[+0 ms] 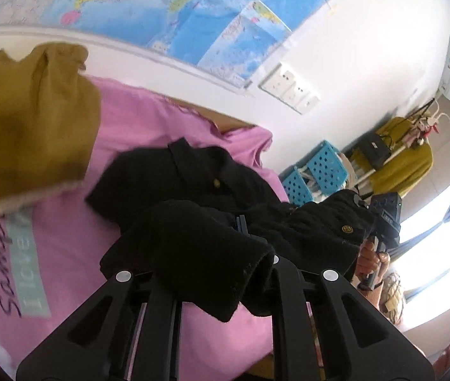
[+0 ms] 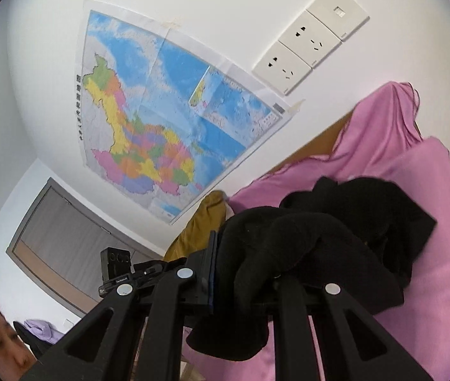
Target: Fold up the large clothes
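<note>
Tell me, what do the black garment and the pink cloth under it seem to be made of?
The black garment looks like thick matte wool or fleece: fuzzy nap, lint specks, soft rounded folds, brass-looking buttons. The pink cloth looks like thin matte cotton knit: smooth, printed lettering, a rolled edge.

The left gripper (image 1: 241, 247) points downward, its two black fingers nearly together and pinching a fold of black cloth that drapes over them and hides the tips. The right gripper (image 2: 244, 273) points closer to level, jaws likewise narrow and clamped on black cloth bunched over its fingers. In the left wrist view the person's right hand (image 1: 371, 258) shows at the right, fingers wrapped round that gripper's handle, with a pink cuff at the wrist.
</note>
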`<state>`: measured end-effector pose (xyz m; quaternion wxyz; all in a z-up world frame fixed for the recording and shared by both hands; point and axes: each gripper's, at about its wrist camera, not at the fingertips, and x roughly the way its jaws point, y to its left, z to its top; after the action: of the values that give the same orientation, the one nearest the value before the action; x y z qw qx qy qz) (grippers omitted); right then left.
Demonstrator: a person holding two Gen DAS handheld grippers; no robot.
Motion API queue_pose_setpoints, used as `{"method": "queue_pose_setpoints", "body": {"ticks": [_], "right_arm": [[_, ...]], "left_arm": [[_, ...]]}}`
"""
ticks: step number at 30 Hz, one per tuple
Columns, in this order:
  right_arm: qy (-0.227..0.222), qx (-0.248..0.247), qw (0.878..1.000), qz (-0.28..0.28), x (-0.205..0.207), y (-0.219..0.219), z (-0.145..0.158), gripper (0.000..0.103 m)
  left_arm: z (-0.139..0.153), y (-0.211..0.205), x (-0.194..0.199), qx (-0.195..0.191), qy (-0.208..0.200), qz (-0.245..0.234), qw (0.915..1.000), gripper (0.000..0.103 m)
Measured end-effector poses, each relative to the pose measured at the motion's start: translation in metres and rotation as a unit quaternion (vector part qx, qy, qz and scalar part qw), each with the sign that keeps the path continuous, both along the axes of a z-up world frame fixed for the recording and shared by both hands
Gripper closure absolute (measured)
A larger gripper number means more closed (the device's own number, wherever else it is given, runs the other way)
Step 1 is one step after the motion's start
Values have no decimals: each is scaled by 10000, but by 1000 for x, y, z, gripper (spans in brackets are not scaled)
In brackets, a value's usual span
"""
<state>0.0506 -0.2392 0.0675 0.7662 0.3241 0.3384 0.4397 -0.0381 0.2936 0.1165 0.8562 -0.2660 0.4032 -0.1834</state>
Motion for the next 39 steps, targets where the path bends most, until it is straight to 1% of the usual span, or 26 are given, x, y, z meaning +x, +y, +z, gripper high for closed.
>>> {"method": "queue_pose_setpoints", "body": {"ticks": [3,6,9,10,13,19,20,21,23,24,25,26,27,28,29,30,31,32,33,35,36,37,38,39], "right_arm": [[12,-91,9999,-67,24,7,7,91],[226,-79,9996,-167,53,11,3,90],[478,-180,9983,-262,83,18,-7,90],[624,-213,9973,-320,95,20,-13,90],[988,-274,9940,-383,124,28,-31,90],[1520,-442,9860,-517,171,39,-66,88],[1631,-456,9841,-529,177,42,-72,85],[1763,-498,9814,-571,185,44,-80,85],[1936,-584,9772,-645,194,47,-92,84],[2046,-651,9743,-673,200,49,-101,83],[2126,-680,9722,-706,203,50,-106,82],[2213,-695,9701,-720,206,51,-111,76],[2298,-699,9680,-719,208,52,-116,66],[2355,-681,9666,-743,211,52,-120,58],[2349,-672,9664,-796,211,51,-121,41],[2253,-703,9678,-877,210,49,-118,29],[2164,-762,9688,-939,209,48,-114,26],[2060,-787,9707,-952,207,46,-109,26],[1932,-805,9735,-925,204,44,-102,26],[1522,-1111,9781,-887,193,43,-84,26],[1268,-1318,9794,-860,187,44,-77,24],[926,-1734,9769,-838,178,47,-68,22],[731,-2071,9718,-856,171,50,-65,19],[538,-2520,9630,-794,162,55,-66,15]], "left_arm": [[6,3,23,16,-12,47,10000,90],[6,7,52,8,63,95,9999,90],[-2,8,82,125,233,152,9995,90],[-6,9,89,109,294,158,9994,90],[-23,13,116,93,537,209,9983,90],[-64,28,164,-22,1069,438,9933,89],[-70,29,170,-15,1153,481,9922,89],[-78,30,177,42,1256,536,9906,86],[-93,28,191,184,1445,604,9875,86],[-99,26,197,309,1545,607,9856,83],[-104,25,201,383,1617,613,9842,77],[-109,24,205,434,1687,610,9828,71],[-114,21,209,477,1737,574,9820,52],[-115,23,209,564,1817,625,9797,31],[-113,23,208,724,1751,732,9791,24],[-111,24,207,737,1677,730,9804,23],[-106,25,204,686,1557,696,9830,23],[-99,25,198,687,1389,700,9854,23],[-94,24,194,753,1262,714,9866,23],[-78,12,179,1063,880,564,9888,22],[-73,5,173,1212,765,475,9885,22],[-68,-7,162,1462,560,321,9871,21],[-65,-20,153,1705,398,148,9844,19],[-65,-32,147,1898,302,6,9814,15]]}}
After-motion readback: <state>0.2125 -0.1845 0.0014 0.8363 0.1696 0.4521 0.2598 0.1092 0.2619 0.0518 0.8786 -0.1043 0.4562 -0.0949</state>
